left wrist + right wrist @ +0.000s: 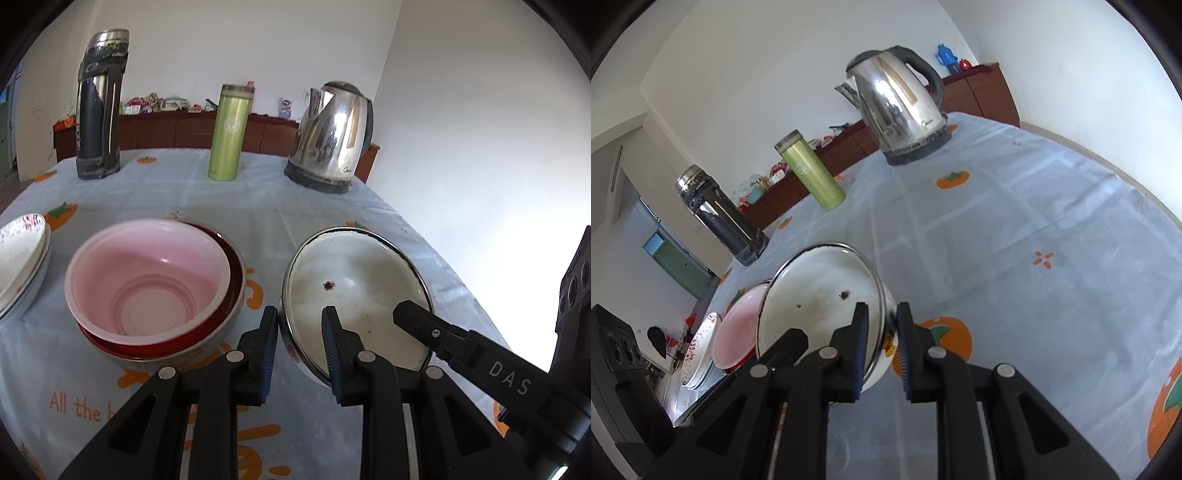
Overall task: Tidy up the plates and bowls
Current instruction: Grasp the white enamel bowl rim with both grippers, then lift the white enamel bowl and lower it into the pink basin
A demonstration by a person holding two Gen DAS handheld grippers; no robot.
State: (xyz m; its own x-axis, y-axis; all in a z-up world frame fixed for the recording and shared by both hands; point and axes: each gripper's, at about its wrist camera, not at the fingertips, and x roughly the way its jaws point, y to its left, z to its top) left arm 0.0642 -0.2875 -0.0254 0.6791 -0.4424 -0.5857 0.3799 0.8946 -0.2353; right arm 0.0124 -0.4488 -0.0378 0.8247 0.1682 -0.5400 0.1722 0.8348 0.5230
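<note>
A white enamel bowl (354, 280) with a dark rim and rust spots is tilted above the tablecloth, held from both sides. My left gripper (300, 328) is shut on its left rim, one finger outside and one inside. My right gripper (882, 332) is shut on the opposite rim of the bowl (820, 284); one of its fingers (410, 314) shows in the left wrist view. To the left, a pink bowl (147, 277) sits nested in a larger bowl with a red inside (236, 273). White patterned plates (22, 251) are stacked at the far left.
At the back of the table stand a steel thermos (99, 107), a green bottle (229, 133) and a steel kettle (332, 136). The pale tablecloth (258, 214) with orange prints covers the table. A white wall runs close along the table's right edge.
</note>
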